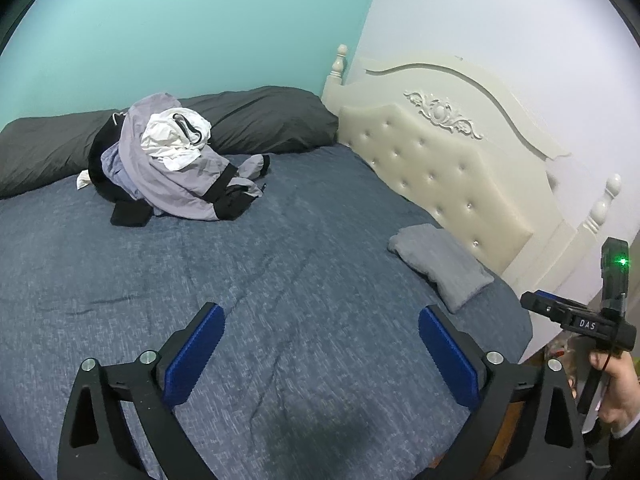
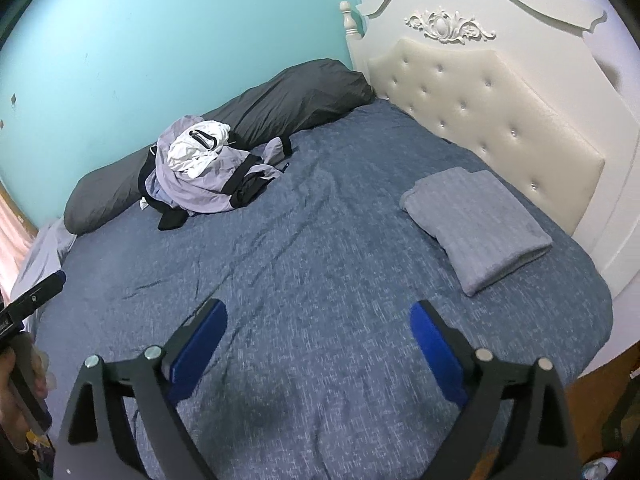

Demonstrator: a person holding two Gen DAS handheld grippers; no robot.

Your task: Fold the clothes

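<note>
Here both claws, left claw (image 1: 320, 324) and right claw (image 2: 318, 320), gape wide and empty, the clothes pile (image 1: 172, 160) well beyond them

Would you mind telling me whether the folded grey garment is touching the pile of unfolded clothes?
Apart. The right wrist view shows bare blue bedspread between folded grey garment and pile.

Both wrist views look down across the same bed (image 1: 280, 260) from near its edge.
</note>
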